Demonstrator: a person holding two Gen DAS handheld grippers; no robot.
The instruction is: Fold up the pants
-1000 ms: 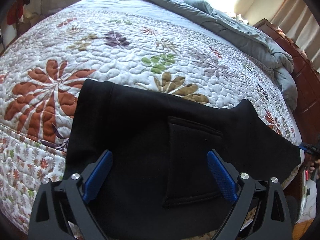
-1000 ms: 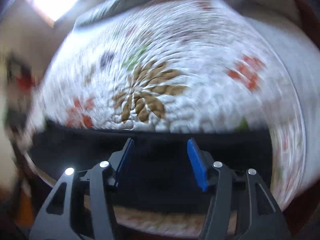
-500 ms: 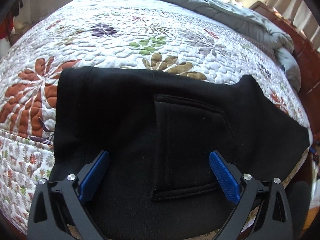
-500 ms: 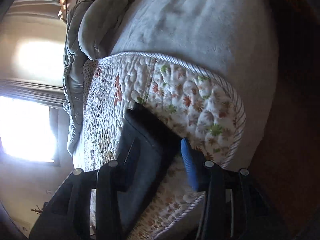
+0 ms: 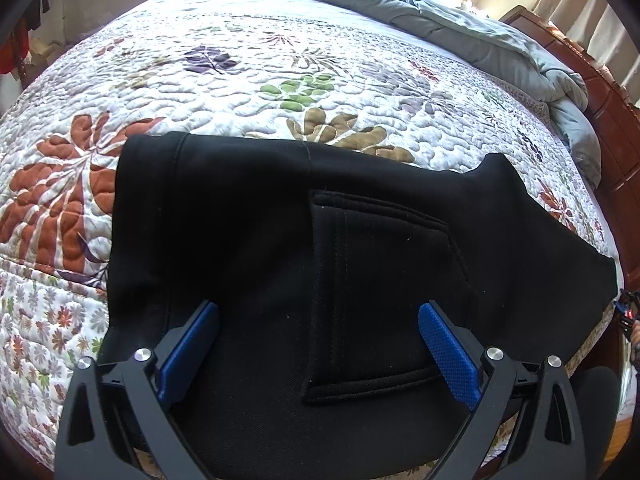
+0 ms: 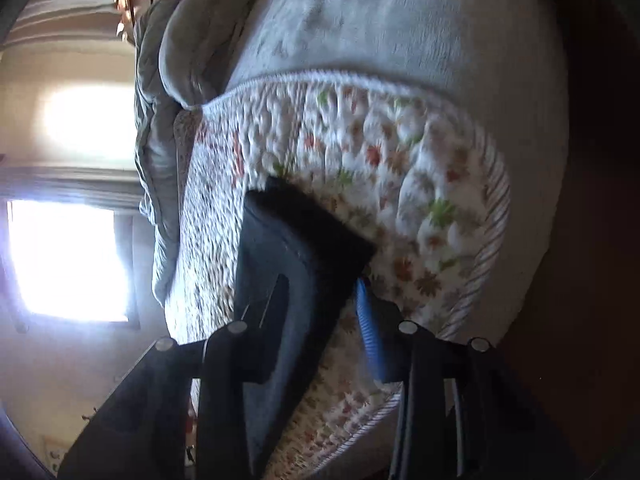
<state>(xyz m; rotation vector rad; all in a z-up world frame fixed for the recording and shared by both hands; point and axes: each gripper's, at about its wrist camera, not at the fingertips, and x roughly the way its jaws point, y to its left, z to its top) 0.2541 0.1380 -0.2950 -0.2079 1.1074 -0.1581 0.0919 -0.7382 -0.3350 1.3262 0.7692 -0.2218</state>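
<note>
Since a second ago your right hand has rolled over and dropped to the corner of the bed, so its view now looks along the mattress side instead of straight across the quilt; your left hand has barely shifted. The pants (image 5: 320, 240) lie spread flat, black, on the near part of the quilt (image 5: 280, 80), with a sewn pocket (image 5: 380, 292) facing up and one end reaching the quilt's edge on the right. In the right wrist view that end of the pants (image 6: 296, 248) sits between the jaws of your right gripper (image 6: 320, 308), which are closing around it; whether the pads already press the cloth cannot be told. Your left gripper (image 5: 316, 324) hovers over the pants with its jaws spread wide, holding nothing, the pocket between its blue pads (image 5: 444, 352). A grey blanket (image 5: 460, 24) is bunched along the far side of the bed.
</note>
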